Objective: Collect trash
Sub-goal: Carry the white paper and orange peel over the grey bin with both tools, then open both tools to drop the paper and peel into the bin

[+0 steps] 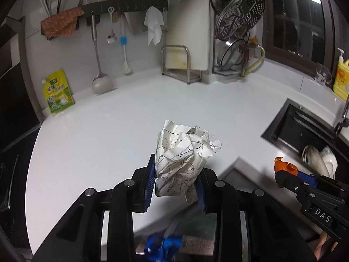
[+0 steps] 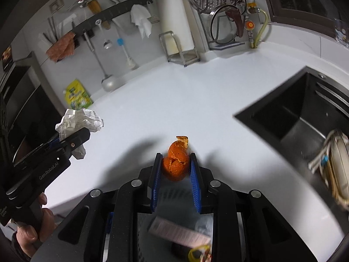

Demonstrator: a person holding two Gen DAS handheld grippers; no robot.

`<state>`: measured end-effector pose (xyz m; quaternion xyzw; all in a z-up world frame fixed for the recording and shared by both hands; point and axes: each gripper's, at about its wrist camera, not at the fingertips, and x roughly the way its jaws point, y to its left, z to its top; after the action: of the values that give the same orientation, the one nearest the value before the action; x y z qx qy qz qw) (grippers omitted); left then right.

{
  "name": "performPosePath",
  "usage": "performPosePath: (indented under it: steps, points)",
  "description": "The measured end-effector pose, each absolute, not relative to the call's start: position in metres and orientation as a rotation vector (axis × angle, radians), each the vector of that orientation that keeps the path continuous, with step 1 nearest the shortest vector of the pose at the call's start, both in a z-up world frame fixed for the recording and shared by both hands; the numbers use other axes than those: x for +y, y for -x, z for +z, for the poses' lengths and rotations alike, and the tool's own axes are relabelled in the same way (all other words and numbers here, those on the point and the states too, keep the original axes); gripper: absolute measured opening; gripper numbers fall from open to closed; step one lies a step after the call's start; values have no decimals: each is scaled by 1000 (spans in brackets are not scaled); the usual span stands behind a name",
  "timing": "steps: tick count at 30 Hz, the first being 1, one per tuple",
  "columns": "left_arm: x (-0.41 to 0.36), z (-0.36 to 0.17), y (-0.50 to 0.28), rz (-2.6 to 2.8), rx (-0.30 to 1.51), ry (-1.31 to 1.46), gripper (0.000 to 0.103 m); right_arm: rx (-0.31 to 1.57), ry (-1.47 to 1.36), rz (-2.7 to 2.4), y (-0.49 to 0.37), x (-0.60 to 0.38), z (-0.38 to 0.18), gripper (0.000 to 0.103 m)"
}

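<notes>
Collected, not yet binned: crumpled paper [image 1: 185, 159] clamped in left gripper [image 1: 176, 183], orange peel [image 2: 176, 161] clamped in right gripper [image 2: 176, 174], both at lower centre; counter [image 1: 122, 131] bare.

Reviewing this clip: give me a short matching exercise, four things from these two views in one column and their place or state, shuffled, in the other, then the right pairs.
Things
1. crumpled paper
2. orange peel
3. green-yellow pouch
4. white cloth

Place or state
A. hanging from the dark wall rail
B. clamped in the right gripper
C. leaning against the wall on the counter
D. clamped in the left gripper

Pairs: 1-D, 2-B, 3-C, 4-A
</notes>
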<state>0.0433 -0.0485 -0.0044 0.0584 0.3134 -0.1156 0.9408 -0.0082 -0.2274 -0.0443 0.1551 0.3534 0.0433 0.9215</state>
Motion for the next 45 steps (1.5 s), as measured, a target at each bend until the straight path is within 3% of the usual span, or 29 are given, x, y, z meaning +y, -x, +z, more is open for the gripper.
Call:
performPosePath:
  steps: [12,14,18,25,45]
  points:
    - [-26,-65,4,-218,765,-104,35,842,-283,105,58,-192,-94,24]
    - [-26,-71,8,-212,773,-112,40,843,-274,97,64,-191,-95,27]
    - [-26,-74,18,-204,768,-120,73,808,-276,52,75,-196,-91,57]
    - [-25,-68,29,-199,747,-124,88,783,-297,19,86,-204,-87,59]
    - [-17,-59,37,-182,746,-83,94,797,-299,22,95,-197,-94,59]
